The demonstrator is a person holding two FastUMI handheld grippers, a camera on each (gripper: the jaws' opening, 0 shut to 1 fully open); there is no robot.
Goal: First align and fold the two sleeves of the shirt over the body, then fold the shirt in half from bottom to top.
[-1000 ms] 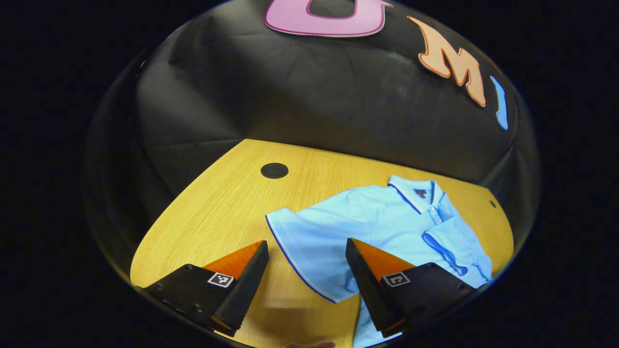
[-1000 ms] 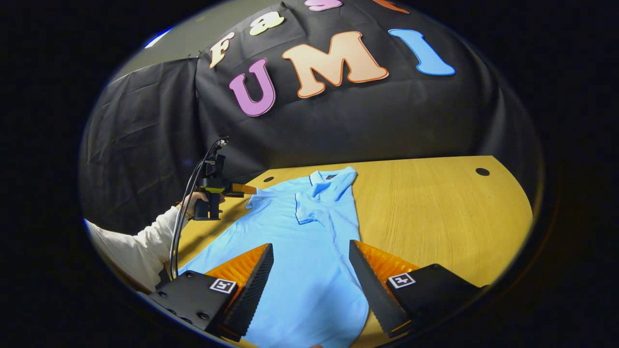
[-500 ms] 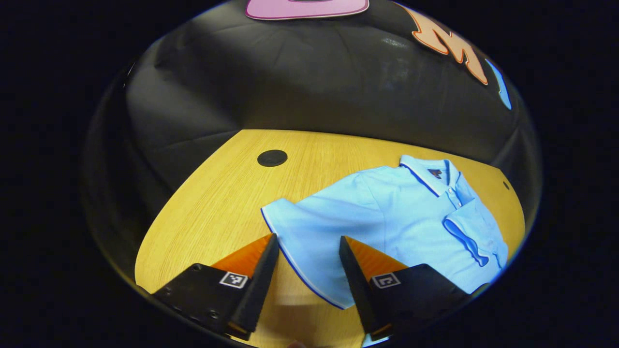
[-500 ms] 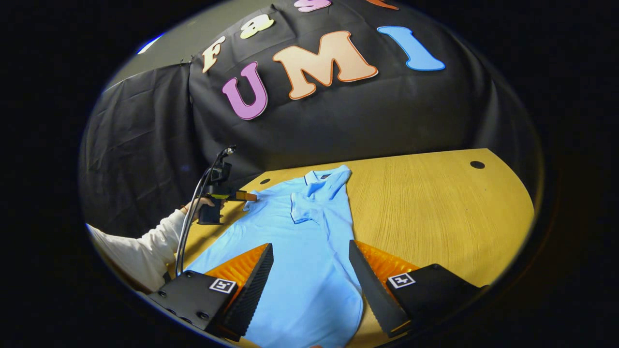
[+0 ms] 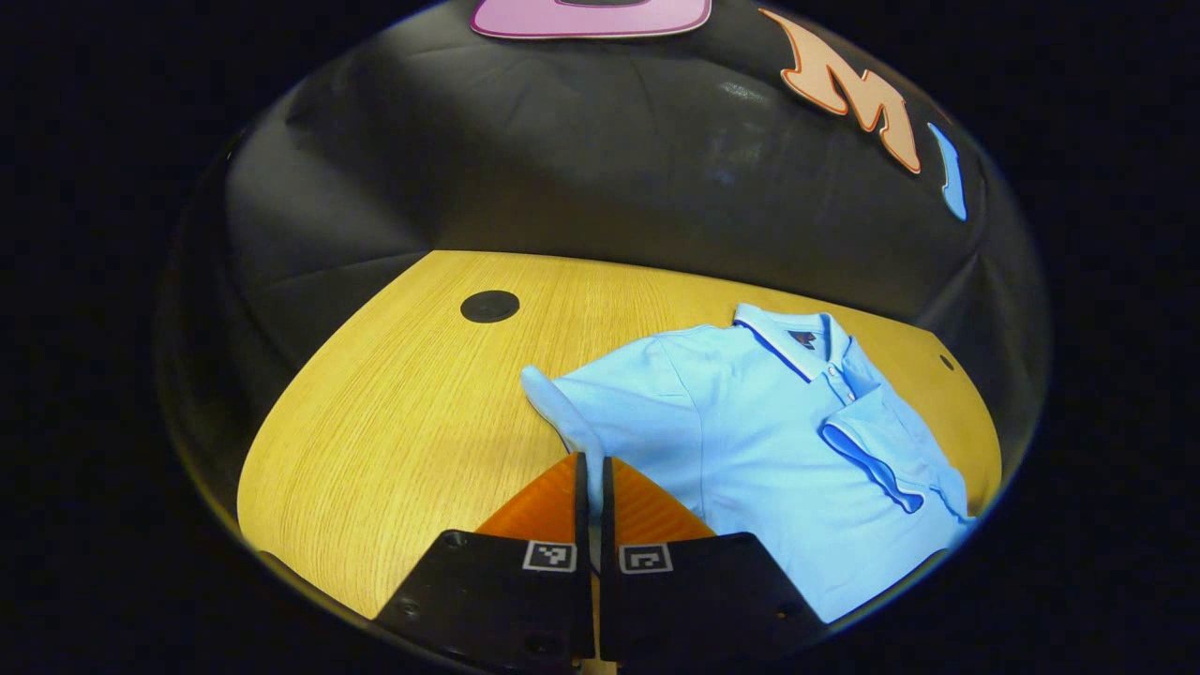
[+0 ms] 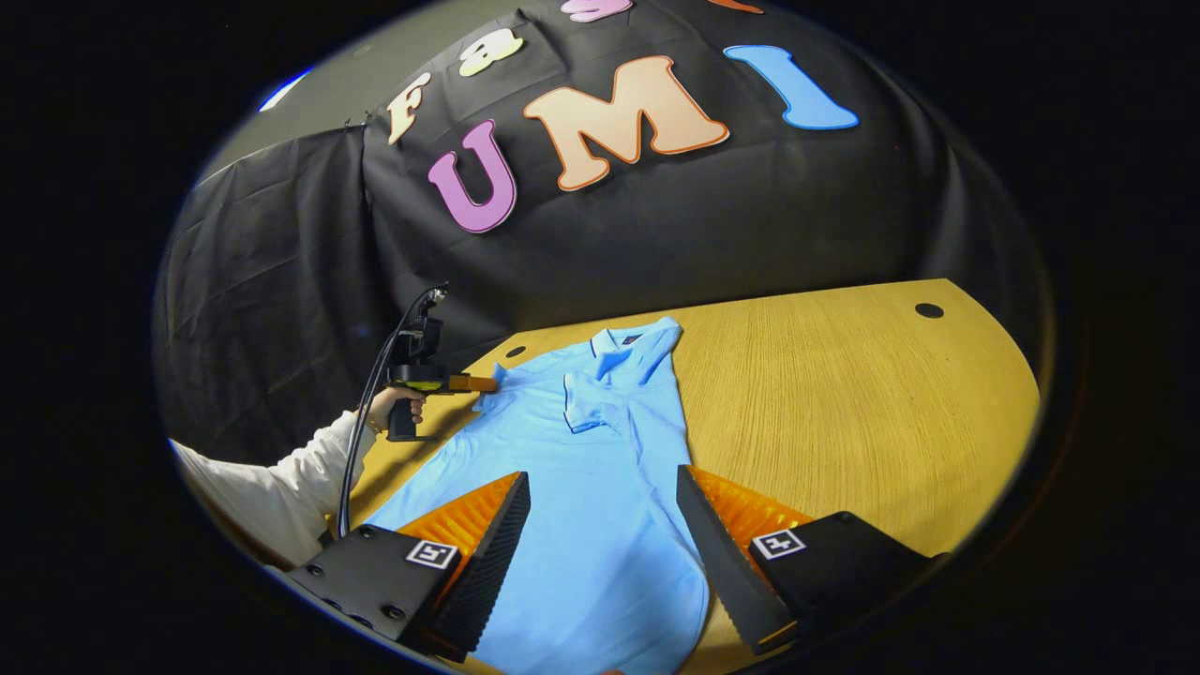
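Pinching the left sleeve (image 5: 562,412) of the shirt (image 5: 769,441), the left claw (image 5: 591,483) is clenched with the sleeve edge caught between its two fingers, cloth bunched and lifting a bit at the grip. Step in hand looks like the second sleeve fold: the other sleeve (image 5: 872,450) already lies folded over the chest near the button placket. Shirt lies flat on the wooden surface (image 5: 394,431), collar (image 5: 797,333) toward the booth wall, hem toward the person. In the right gripper view the right claw (image 6: 600,506) hangs released, fingers wide apart above the lower body of the shirt (image 6: 600,487), gripping nothing; farther off there, the left claw (image 6: 478,382) sits at the sleeve, held by a hand (image 6: 398,405) in a pale long sleeve. Next move probably calls for lifting the pinched sleeve and carrying it across onto the body, lining it up with the folded one, then letting go flat. Shirt is light blue knit, soft, limp, dark piping on the collar and cuffs. Surface is smooth light wood grain with round dark cable holes (image 5: 489,306).
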